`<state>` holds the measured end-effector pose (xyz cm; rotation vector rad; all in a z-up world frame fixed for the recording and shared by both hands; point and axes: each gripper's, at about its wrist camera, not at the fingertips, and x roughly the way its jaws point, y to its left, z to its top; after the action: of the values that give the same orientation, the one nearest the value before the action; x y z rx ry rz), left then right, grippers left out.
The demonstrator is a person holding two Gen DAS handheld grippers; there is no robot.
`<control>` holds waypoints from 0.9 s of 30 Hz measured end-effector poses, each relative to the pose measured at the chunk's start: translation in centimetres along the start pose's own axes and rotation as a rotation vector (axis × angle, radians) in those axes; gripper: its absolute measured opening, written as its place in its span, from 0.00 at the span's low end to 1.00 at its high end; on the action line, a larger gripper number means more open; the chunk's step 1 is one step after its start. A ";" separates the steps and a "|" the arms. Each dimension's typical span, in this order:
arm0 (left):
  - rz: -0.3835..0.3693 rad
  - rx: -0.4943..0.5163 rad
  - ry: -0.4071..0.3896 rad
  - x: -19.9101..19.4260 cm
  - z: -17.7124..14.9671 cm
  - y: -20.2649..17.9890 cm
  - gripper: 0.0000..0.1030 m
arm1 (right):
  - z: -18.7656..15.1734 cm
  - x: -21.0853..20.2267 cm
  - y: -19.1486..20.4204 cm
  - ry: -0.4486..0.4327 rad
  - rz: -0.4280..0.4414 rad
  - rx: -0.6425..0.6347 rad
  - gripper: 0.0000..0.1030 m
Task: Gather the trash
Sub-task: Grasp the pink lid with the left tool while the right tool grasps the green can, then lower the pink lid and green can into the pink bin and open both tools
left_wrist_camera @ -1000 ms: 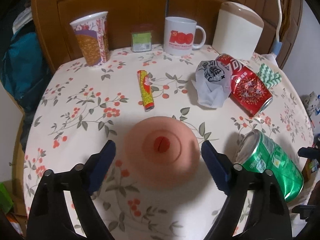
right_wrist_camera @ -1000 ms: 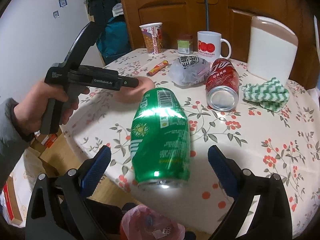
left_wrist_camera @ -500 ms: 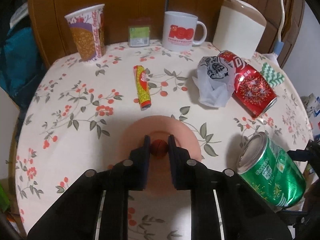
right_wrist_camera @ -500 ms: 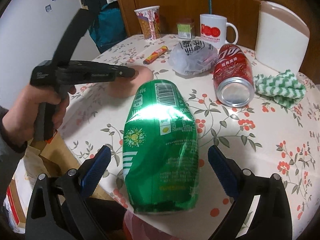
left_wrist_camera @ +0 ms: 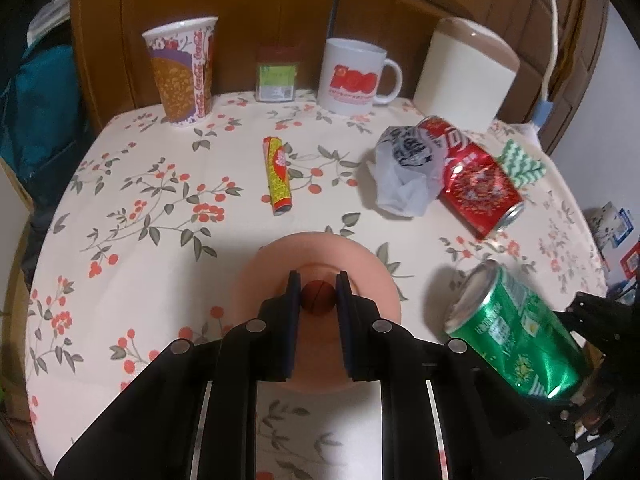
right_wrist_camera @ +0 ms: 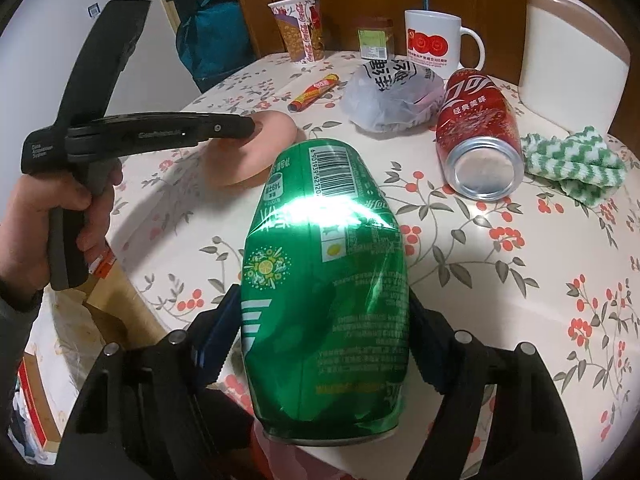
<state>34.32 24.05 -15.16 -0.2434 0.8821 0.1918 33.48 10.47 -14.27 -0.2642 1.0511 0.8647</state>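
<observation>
The crumpled bag (left_wrist_camera: 404,172) hides part of the red can (left_wrist_camera: 476,180) (its print is illegible).

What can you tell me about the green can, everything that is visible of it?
The green can is a thin metal drink can, creased and dented along its middle, with a barcode, white print and a lemon picture. It lies on its side at the near edge of the table, one end overhanging the edge. The right gripper has its jaws shut against both sides of the can.
</observation>
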 end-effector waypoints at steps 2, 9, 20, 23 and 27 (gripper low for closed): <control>-0.011 -0.003 -0.007 -0.6 -0.2 -0.1 0.17 | -0.3 -0.8 0.0 -0.019 -0.002 0.002 0.73; -0.040 -0.001 -0.035 -3.5 -1.4 -0.9 0.17 | -2.0 -5.4 0.7 -0.095 0.007 -0.002 0.73; -0.122 0.038 -0.117 -11.2 -6.5 -5.3 0.17 | -9.6 -14.8 1.8 -0.201 0.024 -0.019 0.73; -0.149 0.039 -0.120 -12.5 -8.7 -6.4 0.17 | -12.1 -16.4 2.1 -0.204 0.020 -0.018 0.73; -0.185 0.027 -0.114 -13.7 -11.8 -7.6 0.17 | -14.9 -17.3 2.6 -0.193 0.012 -0.014 0.73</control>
<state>19.09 12.45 -10.65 -0.2840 0.7441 0.0217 18.23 -4.99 -6.67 -0.1829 0.8683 0.8900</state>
